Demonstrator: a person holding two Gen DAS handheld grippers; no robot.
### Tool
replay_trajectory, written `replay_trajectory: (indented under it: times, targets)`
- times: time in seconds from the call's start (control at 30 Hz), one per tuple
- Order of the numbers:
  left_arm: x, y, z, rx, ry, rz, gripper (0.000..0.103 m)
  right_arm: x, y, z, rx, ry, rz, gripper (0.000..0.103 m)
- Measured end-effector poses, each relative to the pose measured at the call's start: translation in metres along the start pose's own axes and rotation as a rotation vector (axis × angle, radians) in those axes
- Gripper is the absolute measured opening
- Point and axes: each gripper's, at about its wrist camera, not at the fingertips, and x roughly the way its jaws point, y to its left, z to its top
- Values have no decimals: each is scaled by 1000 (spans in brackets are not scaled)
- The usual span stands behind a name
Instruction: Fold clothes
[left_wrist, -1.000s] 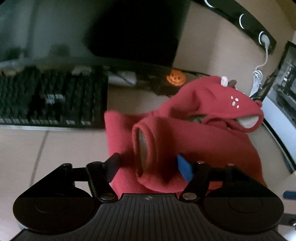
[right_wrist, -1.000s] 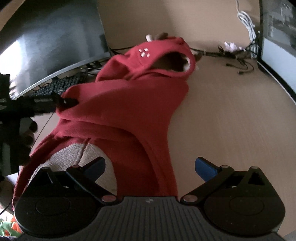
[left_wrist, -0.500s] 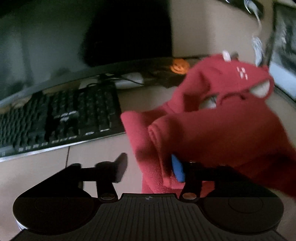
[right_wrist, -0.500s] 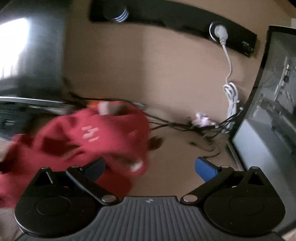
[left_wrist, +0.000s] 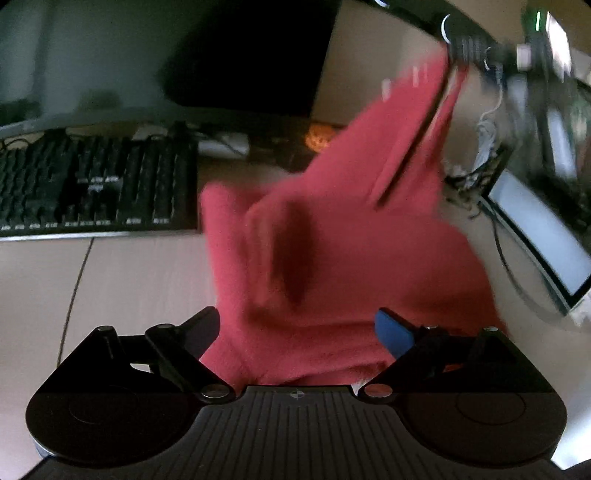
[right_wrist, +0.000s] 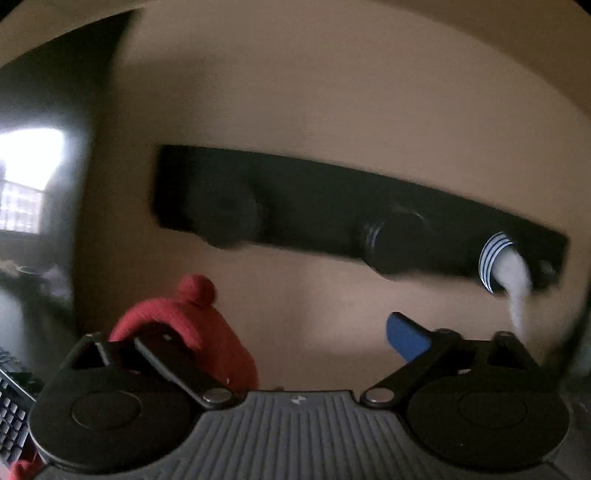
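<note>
Left gripper (left_wrist: 297, 325) was opening, jaws spread wide; red fleece garment (left_wrist: 343, 236) lay between the fingers, pads not pressing on it. Blue pad at 3 o'clock of the fabric, black finger at 9. Garment was soft, fuzzy, bunched in thick folds on pale wood-grain desk (left_wrist: 110, 280), its upper part pulled up toward 1 o'clock, heavily blurred. Black keyboard (left_wrist: 92, 184) at 10 o'clock, flat, rows of keys; small orange pumpkin (left_wrist: 319, 136) at 12.

Right gripper (right_wrist: 303, 332) stood spread. A rounded red fleece lump with a pom-pom lay over its left finger; whether it was gripped, cannot tell. Behind: beige wall and long black power strip (right_wrist: 332, 218) w/ white plug (right_wrist: 511, 269), blurred.
</note>
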Motion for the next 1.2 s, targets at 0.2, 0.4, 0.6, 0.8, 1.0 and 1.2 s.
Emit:
replay_trajectory:
  times: [0.2, 0.4, 0.6, 0.8, 1.0, 1.2]
  targets:
    - [-4, 1, -7, -24, 23, 17, 95, 52, 34, -46, -67, 340, 80, 103]
    - [-21, 10, -13, -3, 42, 18, 96, -4, -12, -49, 95, 368, 133, 103]
    - [-41, 20, -26, 78, 83, -41, 97, -105, -47, -76, 112, 394, 141, 103]
    - [-68, 25, -48, 270, 135, -118, 97, -204, -27, -155, 57, 509, 138, 103]
    - [-90, 33, -64, 387, 173, -195, 98, -297, -7, -207, 85, 571, 137, 103]
    - [-117, 31, -91, 463, 221, -252, 98, -368, 27, -254, 62, 667, 215, 103]
